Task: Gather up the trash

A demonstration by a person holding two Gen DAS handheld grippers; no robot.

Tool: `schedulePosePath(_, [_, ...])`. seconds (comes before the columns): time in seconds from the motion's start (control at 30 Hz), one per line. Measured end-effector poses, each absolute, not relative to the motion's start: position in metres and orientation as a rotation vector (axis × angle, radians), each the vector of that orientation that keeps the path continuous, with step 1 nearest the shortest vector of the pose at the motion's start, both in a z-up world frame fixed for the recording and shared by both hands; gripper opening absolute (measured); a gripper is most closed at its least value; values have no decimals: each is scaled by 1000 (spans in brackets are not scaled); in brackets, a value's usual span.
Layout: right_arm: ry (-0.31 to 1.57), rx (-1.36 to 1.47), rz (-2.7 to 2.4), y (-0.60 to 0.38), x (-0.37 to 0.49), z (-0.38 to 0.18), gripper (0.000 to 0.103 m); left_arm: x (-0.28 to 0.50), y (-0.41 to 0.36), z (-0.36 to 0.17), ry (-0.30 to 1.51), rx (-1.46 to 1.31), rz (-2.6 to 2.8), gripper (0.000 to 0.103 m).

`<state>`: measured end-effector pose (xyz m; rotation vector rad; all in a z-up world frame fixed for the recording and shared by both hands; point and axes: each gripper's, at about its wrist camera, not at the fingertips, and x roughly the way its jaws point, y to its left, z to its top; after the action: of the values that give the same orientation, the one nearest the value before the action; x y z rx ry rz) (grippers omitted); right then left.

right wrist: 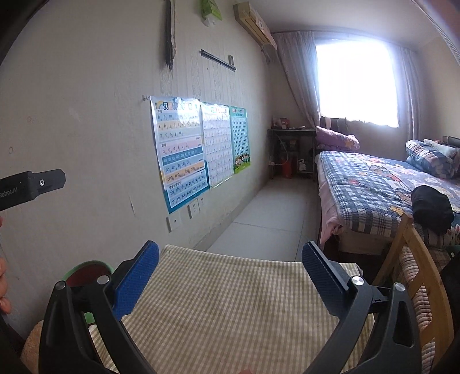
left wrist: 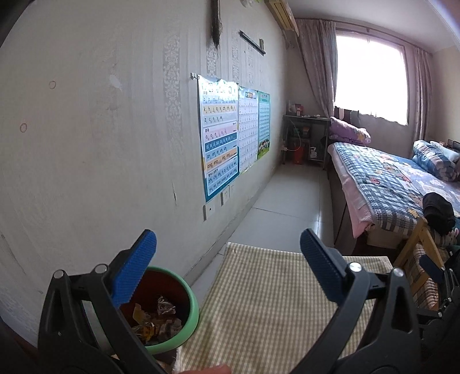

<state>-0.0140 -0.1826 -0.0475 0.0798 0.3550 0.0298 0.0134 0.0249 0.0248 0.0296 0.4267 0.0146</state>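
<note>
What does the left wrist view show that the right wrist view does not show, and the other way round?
Only the left wrist view shows inside the green-rimmed bin: crumpled wrappers lie in it. It also shows the left gripper, open and empty.

Only the right wrist view shows the green packet hanging high on the wall, and the right gripper, open and empty.

Both show the checked cloth, the wall charts, the bed and the window.
</note>
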Motion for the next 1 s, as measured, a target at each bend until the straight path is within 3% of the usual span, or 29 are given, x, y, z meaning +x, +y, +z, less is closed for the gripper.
schedulePosePath(1.0, [411, 98, 28, -182, -11, -58, 96, 19, 23, 14, 468, 44, 1, 98])
